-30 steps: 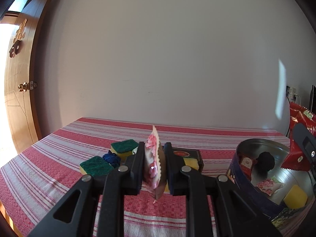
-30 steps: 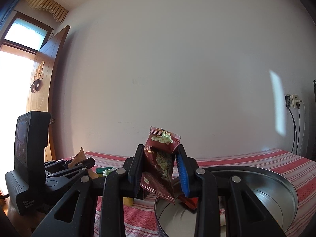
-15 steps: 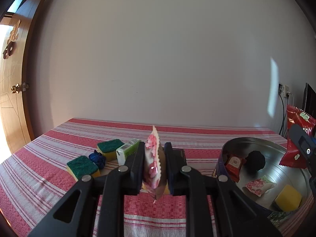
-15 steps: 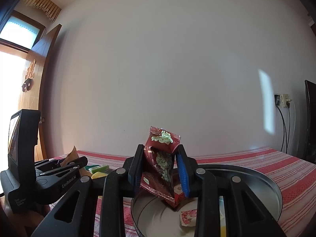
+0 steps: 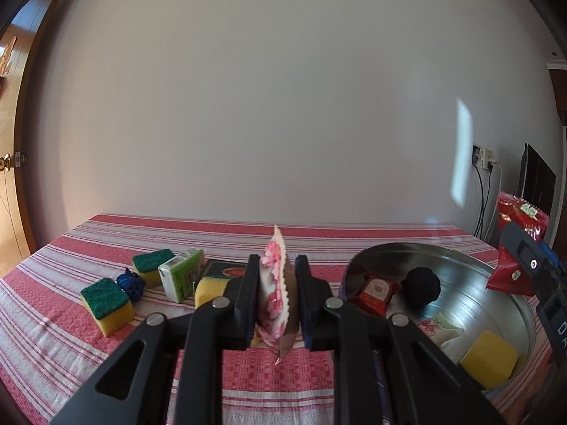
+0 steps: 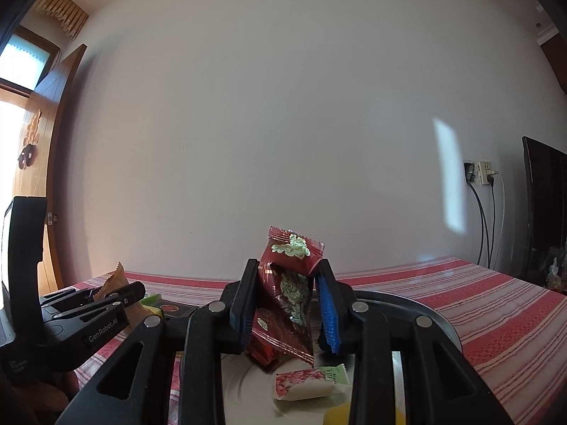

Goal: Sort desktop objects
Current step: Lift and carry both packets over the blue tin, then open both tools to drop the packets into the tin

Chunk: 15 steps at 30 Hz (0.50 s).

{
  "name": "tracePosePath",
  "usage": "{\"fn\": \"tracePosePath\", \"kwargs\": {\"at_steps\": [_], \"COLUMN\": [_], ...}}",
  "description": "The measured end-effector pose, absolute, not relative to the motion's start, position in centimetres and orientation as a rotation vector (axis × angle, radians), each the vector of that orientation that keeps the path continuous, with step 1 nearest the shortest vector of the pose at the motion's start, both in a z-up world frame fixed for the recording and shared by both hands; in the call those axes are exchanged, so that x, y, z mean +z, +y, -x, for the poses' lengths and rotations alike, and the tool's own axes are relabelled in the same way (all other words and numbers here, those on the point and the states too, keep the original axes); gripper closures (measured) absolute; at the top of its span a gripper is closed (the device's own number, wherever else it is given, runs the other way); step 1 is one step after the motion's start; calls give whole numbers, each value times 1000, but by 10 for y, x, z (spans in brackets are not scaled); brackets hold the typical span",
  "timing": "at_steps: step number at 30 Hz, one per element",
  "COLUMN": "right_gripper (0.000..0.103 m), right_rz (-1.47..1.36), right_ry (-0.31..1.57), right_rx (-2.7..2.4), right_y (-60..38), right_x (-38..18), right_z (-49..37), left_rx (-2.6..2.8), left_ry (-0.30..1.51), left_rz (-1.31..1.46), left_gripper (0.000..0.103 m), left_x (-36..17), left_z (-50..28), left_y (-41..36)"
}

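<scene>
Both grippers are mid-delivery: the right gripper (image 6: 285, 310) grips a red packet (image 6: 288, 297) above the tin (image 5: 510, 290), needing release, while the left gripper (image 5: 274, 304) clamps a pink packet (image 5: 274, 294).

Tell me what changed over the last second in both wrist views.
Both claws swung right toward the metal tin; the right claw now hangs above its contents. No release: the left claw still pinches the pink packet, the right the red packet.
</scene>
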State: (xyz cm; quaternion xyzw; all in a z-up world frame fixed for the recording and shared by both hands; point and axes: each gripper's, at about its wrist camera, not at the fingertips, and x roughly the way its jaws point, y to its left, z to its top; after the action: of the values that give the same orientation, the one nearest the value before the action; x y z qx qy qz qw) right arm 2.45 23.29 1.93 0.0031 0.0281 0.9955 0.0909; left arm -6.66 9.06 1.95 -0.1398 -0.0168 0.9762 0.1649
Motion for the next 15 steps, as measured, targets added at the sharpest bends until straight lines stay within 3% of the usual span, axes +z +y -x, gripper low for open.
{"fn": "tracePosePath", "kwargs": {"at_steps": [15], "right_gripper": [68], "right_rz": [35], "right_ry": [142], "right_rx": [2770], "right_y": [305], "right_x": [27], "right_z": [-24], "left_rx": [2605], "left_ry": [43], "left_rz": [321], "left_gripper": [85], "left_x": [28], "left_z": [49], "left_y": [158]}}
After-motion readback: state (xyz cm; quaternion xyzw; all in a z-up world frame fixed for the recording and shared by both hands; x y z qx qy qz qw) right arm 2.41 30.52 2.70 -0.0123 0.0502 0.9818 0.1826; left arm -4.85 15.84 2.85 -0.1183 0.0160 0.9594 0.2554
